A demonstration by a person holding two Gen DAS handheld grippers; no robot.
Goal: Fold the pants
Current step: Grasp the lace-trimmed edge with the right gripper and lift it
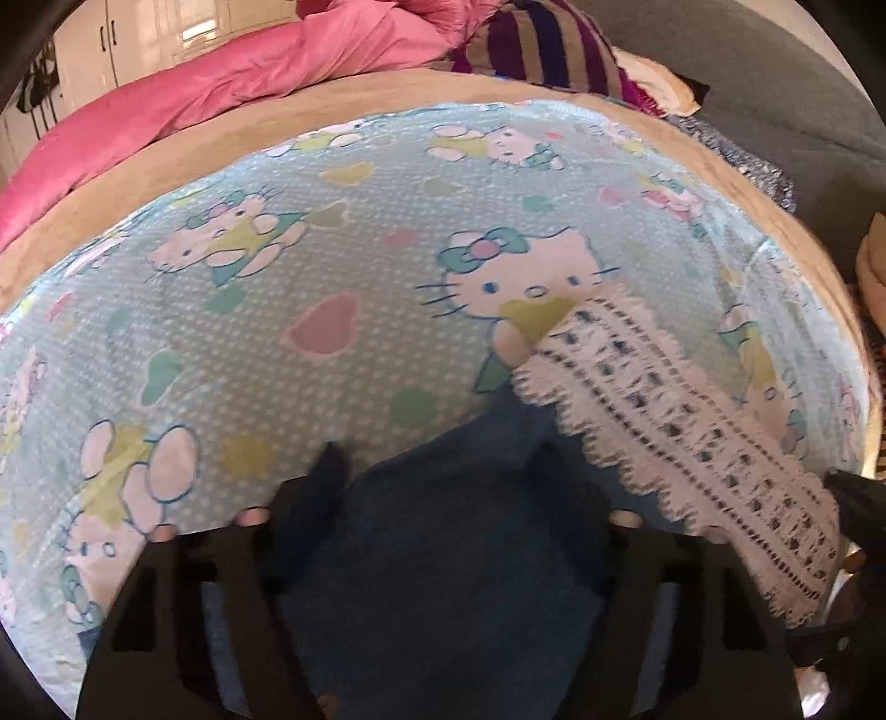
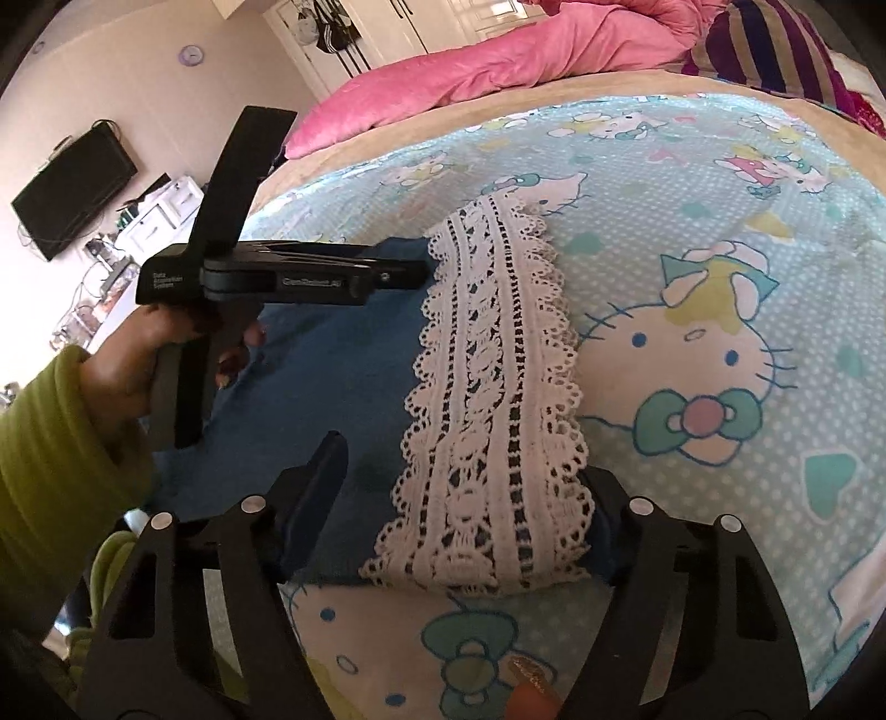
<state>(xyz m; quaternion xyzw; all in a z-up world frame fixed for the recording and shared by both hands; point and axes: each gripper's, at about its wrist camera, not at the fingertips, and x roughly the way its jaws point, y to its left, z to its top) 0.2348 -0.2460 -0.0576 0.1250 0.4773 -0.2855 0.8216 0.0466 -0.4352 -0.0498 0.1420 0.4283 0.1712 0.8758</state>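
The pants [image 2: 332, 360] are dark blue cloth ending in a broad band of white lace trim [image 2: 487, 387] with scalloped edges and rows of small openwork holes through which the blue shows. They lie flat on the bed, on a pale blue blanket [image 2: 692, 221] printed with cartoon cats, bows and hearts; the lace band runs up the middle of the right wrist view, with the blue cloth spreading to its left. In the left wrist view the blue cloth [image 1: 443, 526] fills the lower middle and the lace [image 1: 692, 443] runs slantwise to the lower right, somewhat blurred. The right gripper [image 2: 470, 482] stands with its fingers partly apart, one on the blue cloth and one at the far edge of the lace, straddling the near end of the band; its pads do not seem to press on it, though the lace hides the right fingertip. The left gripper [image 1: 470, 476] also has its fingers partly apart over the blue cloth, not pinching it. From the right wrist it [image 2: 387, 277] reaches in from the left, held by a hand [image 2: 138, 365] in a green sleeve [image 2: 50, 471]. A tan bedcover [image 1: 332, 105] borders the blanket, with pink bedding [image 1: 221, 83] and a purple striped pillow [image 1: 554, 50] beyond.
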